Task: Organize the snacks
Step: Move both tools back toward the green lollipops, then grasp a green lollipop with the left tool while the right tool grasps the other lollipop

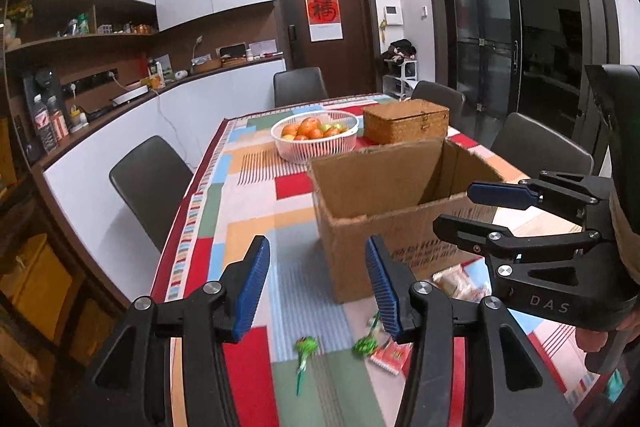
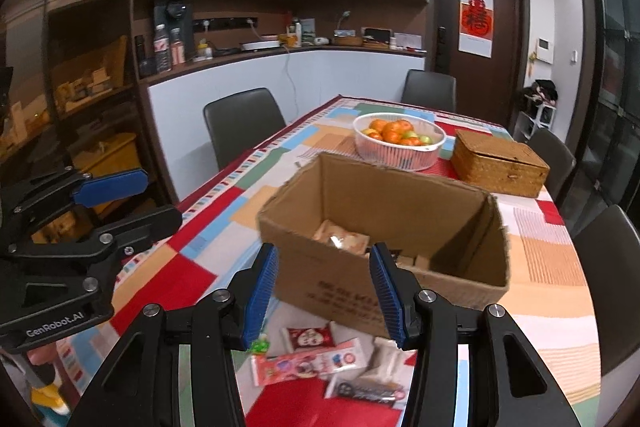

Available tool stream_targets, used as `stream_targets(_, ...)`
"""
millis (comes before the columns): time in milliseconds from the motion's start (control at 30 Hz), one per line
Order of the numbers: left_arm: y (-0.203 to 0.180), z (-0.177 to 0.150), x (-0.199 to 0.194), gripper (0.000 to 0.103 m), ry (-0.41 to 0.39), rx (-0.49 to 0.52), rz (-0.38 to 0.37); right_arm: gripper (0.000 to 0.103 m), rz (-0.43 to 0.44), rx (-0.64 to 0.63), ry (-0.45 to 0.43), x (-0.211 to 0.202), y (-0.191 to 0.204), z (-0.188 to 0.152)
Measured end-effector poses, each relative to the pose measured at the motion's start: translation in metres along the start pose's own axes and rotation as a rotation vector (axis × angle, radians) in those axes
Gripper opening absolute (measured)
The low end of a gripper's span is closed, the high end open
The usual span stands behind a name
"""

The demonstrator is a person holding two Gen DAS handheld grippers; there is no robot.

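spreading under everything is a patchwork tablecloth (image 2: 168,279), with an open cardboard box (image 2: 384,227) sitting mid-table and already holding packets, while more snack packets (image 2: 308,359) are lying near its front, and the left gripper (image 1: 318,283) and right gripper (image 2: 324,295) are hovering released, gripping nothing.

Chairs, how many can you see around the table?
4. One chair on the left side, one at the far end, two on the right. More may be hidden behind the cameras.
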State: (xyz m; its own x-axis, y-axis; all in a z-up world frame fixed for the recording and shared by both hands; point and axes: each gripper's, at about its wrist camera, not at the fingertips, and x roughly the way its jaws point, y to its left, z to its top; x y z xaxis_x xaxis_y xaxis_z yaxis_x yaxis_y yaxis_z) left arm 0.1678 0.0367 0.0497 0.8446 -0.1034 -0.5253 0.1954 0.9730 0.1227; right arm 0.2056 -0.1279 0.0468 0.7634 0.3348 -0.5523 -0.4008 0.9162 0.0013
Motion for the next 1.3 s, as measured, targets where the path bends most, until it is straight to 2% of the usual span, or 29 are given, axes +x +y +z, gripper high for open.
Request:
stream_targets(267,0.011,-0.033,0.004,0.049,0.060,0.006,0.018,0.049,0.053,-0.014,0.055,0.012,0.027,-0.024)
stream_targets(567,0.020,-0.068,0.023,0.049,0.145,0.004,0.005,0.049,0.104,0.004,0.190,0.046,0.039,-0.056)
stream_targets(933,0.026,-0.094,0.060,0.049,0.235,0.004,-0.083,0.049,0.131,0.013,0.322,0.089,0.047,-0.084)
stream_targets(1300,0.030,-0.108,0.106,0.049,0.329,0.007,-0.117,0.048,0.152,0.050,0.407,0.124,0.045,-0.096)
